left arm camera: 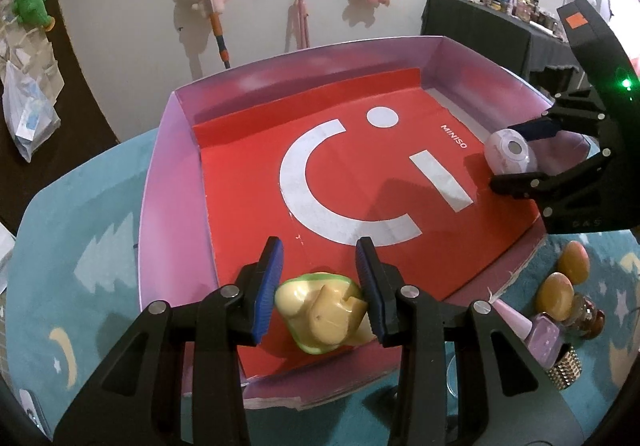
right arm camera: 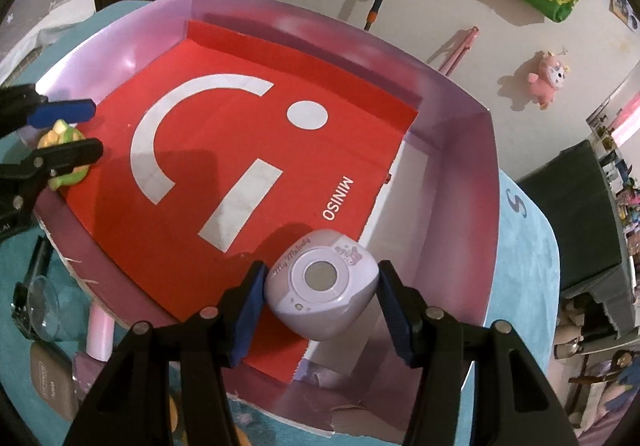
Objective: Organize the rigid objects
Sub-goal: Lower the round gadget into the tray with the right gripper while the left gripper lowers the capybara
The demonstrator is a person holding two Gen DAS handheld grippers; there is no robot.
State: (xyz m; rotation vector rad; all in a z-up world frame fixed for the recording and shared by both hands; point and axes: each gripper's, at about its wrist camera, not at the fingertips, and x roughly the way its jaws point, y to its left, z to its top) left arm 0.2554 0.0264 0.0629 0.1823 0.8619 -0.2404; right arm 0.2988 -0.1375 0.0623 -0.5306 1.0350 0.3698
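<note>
Left wrist view: left tongs (left arm camera: pixel 320 282) clamp a yellow-green turtle toy (left arm camera: pixel 320 312) at the pink box's (left arm camera: pixel 160 182) near edge.

Right wrist view: right tongs (right arm camera: pixel 322 306) spread, flanking a lilac device (right arm camera: pixel 322 284) near the box's corner, pads (right arm camera: pixel 248 310) not clearly touching.

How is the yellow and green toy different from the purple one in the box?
The yellow-green toy is lumpy and animal-shaped; the lilac toy is a smooth rounded cube with a round disc on top. The first sits in the left gripper, the second in the right gripper. Both are over the red-lined box.
</note>
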